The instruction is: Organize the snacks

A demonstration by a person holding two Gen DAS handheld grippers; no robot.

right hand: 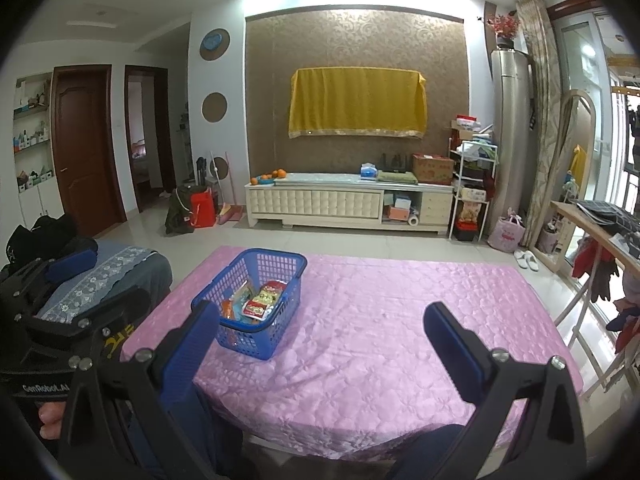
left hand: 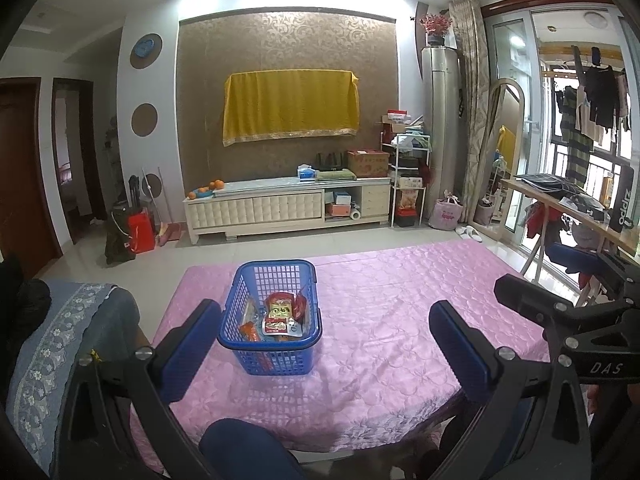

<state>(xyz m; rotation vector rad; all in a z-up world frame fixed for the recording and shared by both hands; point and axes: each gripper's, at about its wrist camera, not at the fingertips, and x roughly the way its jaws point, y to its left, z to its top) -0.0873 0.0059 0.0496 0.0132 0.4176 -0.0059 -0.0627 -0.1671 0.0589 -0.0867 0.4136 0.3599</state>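
A blue plastic basket (left hand: 240,292) stands on the pink tablecloth (left hand: 380,320) and holds several snack packets (left hand: 280,314), red, orange and yellow. It also shows in the right wrist view (right hand: 208,300), with the snack packets (right hand: 260,300) inside. My left gripper (left hand: 324,320) is open and empty, held back from the near side of the basket. My right gripper (right hand: 320,322) is open and empty, to the right of the basket and behind it. The right gripper's black frame (left hand: 580,320) shows at the right edge of the left wrist view.
A sofa arm with a blue floral cover (left hand: 60,340) lies left of the table. A TV cabinet (left hand: 288,204) stands at the far wall. A wooden side table (left hand: 568,208) with clutter stands at the right. The person's blue-clad knees (left hand: 240,448) are at the table's near edge.
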